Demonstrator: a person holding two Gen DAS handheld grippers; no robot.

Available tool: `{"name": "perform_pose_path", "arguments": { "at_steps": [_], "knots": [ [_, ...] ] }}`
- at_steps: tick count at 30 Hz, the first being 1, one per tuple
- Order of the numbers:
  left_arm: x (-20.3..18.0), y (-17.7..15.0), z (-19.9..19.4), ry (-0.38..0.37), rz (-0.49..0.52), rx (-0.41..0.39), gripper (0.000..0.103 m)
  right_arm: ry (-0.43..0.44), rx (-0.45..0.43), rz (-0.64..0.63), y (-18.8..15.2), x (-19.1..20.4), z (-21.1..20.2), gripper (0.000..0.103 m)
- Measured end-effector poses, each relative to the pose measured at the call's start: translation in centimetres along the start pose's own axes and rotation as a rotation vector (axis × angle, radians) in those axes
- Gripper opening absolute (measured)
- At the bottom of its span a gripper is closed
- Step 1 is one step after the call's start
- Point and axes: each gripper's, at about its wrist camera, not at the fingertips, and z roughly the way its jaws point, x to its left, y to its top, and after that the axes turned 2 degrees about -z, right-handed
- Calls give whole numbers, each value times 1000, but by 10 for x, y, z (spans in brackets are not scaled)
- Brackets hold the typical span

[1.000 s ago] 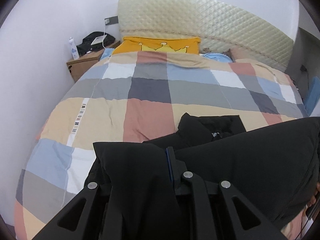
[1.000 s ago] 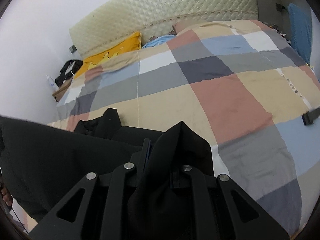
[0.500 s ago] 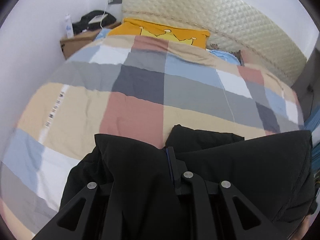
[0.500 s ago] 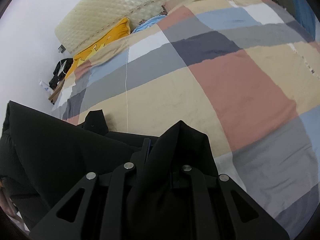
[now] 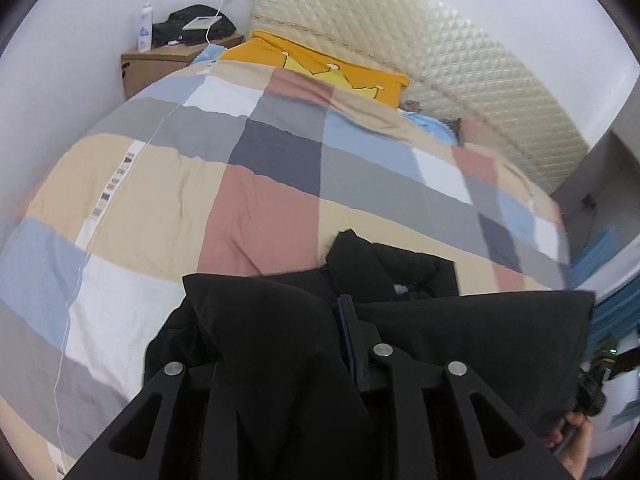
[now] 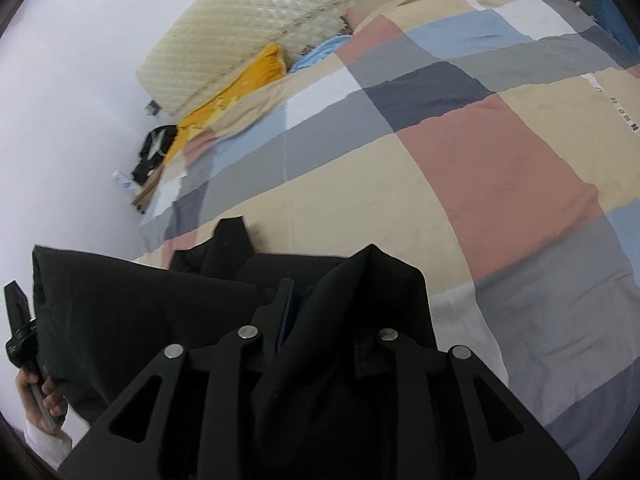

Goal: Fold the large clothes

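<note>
Bed: checked quilt [image 5: 256, 184] fills the centre and left of the left wrist view and the right half of the right wrist view; quilted headboard [image 5: 440, 60] along the top.
Black garment: large dark jacket [image 5: 460, 340], lifted across the lower part of both frames, its collar end lying on the quilt just above centre-bottom in the left view; in the right view the same cloth [image 6: 132, 320] spans the lower left.
Left gripper [image 5: 336, 320]: closed tight on a raised fold of the jacket, cloth bunched between its fingers at bottom centre.
Right gripper [image 6: 320, 312]: likewise clamped on a peak of jacket cloth, bottom centre of its frame.
Yellow pillow [image 5: 332, 72]: upper centre, against the headboard, well apart from the jacket.
Nightstand [image 5: 160, 64]: upper left, with a bottle and dark items on it.
Step in hand: likely carrying the held edge forward over the rest of the garment to make a fold.
Doing it well: keep both grips level and the edge between them taut, so it lands straight; lower both ends together onto the cloth below, matching edge to edge; let go only once the fold lies flat, or the thick cloth may slump and crease.
</note>
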Motion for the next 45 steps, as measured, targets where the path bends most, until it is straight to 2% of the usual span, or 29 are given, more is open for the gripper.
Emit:
{"name": "perform_pose_path", "arguments": {
  "at_steps": [2,4,6,8,9,11,15,18,23,26,31,33,39,45],
  "knots": [
    [11,-4,-15,-80,-21,37,36,18,-2,-15,-4,1,-14,30],
    [26,-9,-30,-158,-65,85,63,27,-20,-8,-9,2,-29,36],
    [41,-16,-53,-189,-96,66,66,52,-55,0,-15,4,-48,54],
    [52,-23,-76,-178,-91,37,66,50,-86,-10,-18,7,-63,77],
    [56,-28,-86,-162,-77,22,66,22,-107,-23,-20,9,-70,80],
    [57,-38,-102,-97,-39,-17,66,-39,-160,-63,-24,13,-87,80],
    [39,-67,-122,-18,67,-123,66,-74,-272,-71,-39,17,-120,80],
    [10,-90,-118,-11,133,-182,66,-48,-338,-131,-53,38,-137,80],
    [-49,-128,-89,-15,256,-235,66,-3,-440,-227,-82,76,-154,80],
    [-80,-141,-62,-11,331,-210,66,4,-406,-286,-98,92,-140,81],
    [-110,-146,-25,42,416,-197,66,5,-276,-317,-110,98,-96,81],
    [-113,-145,-16,57,411,-198,66,1,-238,-314,-109,98,-81,81],
    [-107,-123,0,32,372,-182,66,-39,-160,-280,-96,90,-33,81],
    [-118,-101,25,95,390,-184,66,-85,-162,-342,-73,101,3,81]
  ]
}}
